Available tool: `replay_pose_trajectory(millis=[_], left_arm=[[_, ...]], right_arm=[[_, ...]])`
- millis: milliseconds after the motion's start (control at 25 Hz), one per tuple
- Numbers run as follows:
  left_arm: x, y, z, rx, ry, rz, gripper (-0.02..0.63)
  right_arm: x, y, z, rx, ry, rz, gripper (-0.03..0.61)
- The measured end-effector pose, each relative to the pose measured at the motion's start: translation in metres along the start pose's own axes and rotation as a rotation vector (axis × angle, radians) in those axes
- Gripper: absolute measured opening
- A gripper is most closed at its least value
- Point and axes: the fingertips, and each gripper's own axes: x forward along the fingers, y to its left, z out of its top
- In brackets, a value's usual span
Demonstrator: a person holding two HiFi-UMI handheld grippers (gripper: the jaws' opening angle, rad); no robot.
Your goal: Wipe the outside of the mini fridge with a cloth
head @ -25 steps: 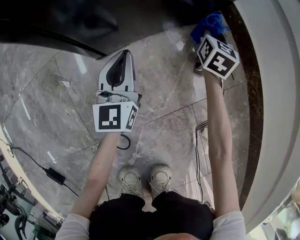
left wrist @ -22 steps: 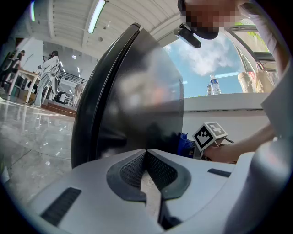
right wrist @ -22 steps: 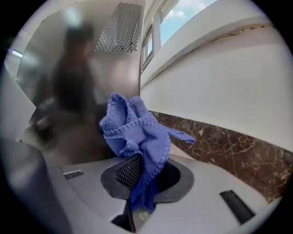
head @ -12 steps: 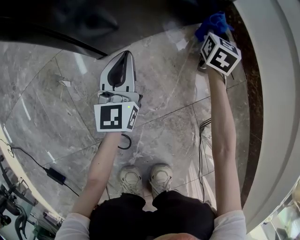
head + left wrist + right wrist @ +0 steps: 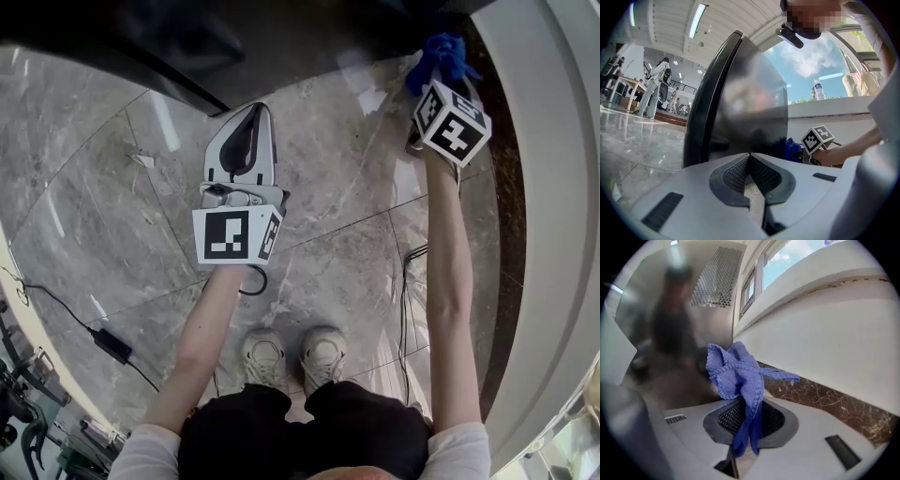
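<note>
The mini fridge (image 5: 234, 42) is a dark, glossy box across the top of the head view; its steel side (image 5: 679, 324) fills the left of the right gripper view. My right gripper (image 5: 433, 80) is shut on a blue cloth (image 5: 439, 54), whose bunched end (image 5: 736, 371) lies against the fridge's side close to the wall. My left gripper (image 5: 246, 131) hangs in front of the fridge (image 5: 745, 108), jaws shut with nothing between them (image 5: 750, 161). The right gripper's marker cube (image 5: 818, 139) and the cloth show beside the fridge in the left gripper view.
A white wall with a brown marble skirting (image 5: 825, 399) runs close along the right of the fridge. Grey marble floor (image 5: 112, 225) lies below, with a black cable and power brick (image 5: 111, 345) at the left and cables (image 5: 405, 281) by the wall. My shoes (image 5: 291, 356) stand at the bottom.
My right gripper has moved further forward and right along the fridge's side with the blue cloth. The left gripper has hardly shifted.
</note>
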Motion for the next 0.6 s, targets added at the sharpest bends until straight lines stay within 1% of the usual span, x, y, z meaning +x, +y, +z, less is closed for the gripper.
replay_pose_trajectory(millis=[120,280,360,480,600], left_arm=[[-0.005,-0.001,0.011,0.006,-0.015,0.006,0.005],[-0.016,-0.004,0.031,0.003,-0.035,0.022,0.005],[-0.023,-0.004,0.042,0.001,-0.047,0.03,0.005],[-0.035,-0.006,0.059,0.001,-0.061,0.036,0.005],[-0.046,-0.009,0.075,-0.012,-0.071,0.042,0.005]], right_arm=[[-0.027,0.017,0.009,0.059,-0.046,0.04,0.084],[-0.081,0.05,0.01,0.152,-0.085,0.126,0.084],[-0.111,0.072,0.009,0.18,-0.095,0.181,0.084],[-0.152,0.106,0.012,0.164,-0.107,0.272,0.084],[-0.179,0.128,0.023,0.128,-0.131,0.323,0.084]])
